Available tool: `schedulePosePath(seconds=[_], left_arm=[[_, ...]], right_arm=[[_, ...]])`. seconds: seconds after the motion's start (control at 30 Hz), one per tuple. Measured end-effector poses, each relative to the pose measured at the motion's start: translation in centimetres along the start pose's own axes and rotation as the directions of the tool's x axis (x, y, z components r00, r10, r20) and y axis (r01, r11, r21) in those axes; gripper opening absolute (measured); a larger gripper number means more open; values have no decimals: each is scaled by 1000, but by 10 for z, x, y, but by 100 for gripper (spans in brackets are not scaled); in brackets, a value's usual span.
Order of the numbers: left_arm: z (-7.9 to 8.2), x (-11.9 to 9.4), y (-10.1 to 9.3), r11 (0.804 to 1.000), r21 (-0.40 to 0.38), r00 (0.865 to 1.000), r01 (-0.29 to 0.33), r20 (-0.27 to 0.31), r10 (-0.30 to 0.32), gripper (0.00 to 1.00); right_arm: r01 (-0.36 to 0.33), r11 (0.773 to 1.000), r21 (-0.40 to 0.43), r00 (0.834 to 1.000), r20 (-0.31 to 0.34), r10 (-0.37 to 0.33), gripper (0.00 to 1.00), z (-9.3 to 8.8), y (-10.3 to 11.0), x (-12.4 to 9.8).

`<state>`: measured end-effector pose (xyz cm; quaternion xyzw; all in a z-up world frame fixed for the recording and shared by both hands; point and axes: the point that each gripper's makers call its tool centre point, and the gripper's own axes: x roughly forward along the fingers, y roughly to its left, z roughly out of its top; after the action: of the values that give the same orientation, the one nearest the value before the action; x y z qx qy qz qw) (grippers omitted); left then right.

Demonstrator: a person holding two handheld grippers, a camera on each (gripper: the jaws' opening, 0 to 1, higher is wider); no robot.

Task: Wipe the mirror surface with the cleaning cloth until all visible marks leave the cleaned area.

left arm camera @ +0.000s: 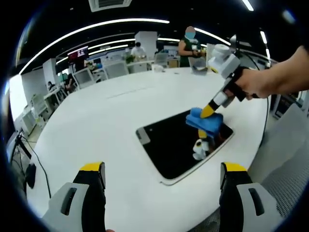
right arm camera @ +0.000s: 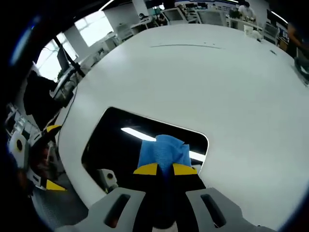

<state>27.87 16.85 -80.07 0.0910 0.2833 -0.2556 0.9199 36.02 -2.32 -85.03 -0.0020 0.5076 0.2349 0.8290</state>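
Right gripper [right arm camera: 164, 168] clamps the blue cleaning cloth [right arm camera: 164, 151], pressing it on the mirror [left arm camera: 169, 145], centre-right of left gripper view, on white desk [left arm camera: 111, 116]; left gripper [left arm camera: 163, 176] hangs wide, empty, at the frame's bottom

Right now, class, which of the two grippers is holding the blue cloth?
The right gripper: its fingers are shut on the blue cloth, pressing it to the mirror. The left gripper is open and empty.
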Motion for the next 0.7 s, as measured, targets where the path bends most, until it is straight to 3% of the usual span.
schedulePosePath(seconds=[0.7], left_arm=[[0,0,0,1000,2,1000,-1,3,1,99]], right_arm=[[29,999,19,1000,-4,-29,4,-9,-21,-10]])
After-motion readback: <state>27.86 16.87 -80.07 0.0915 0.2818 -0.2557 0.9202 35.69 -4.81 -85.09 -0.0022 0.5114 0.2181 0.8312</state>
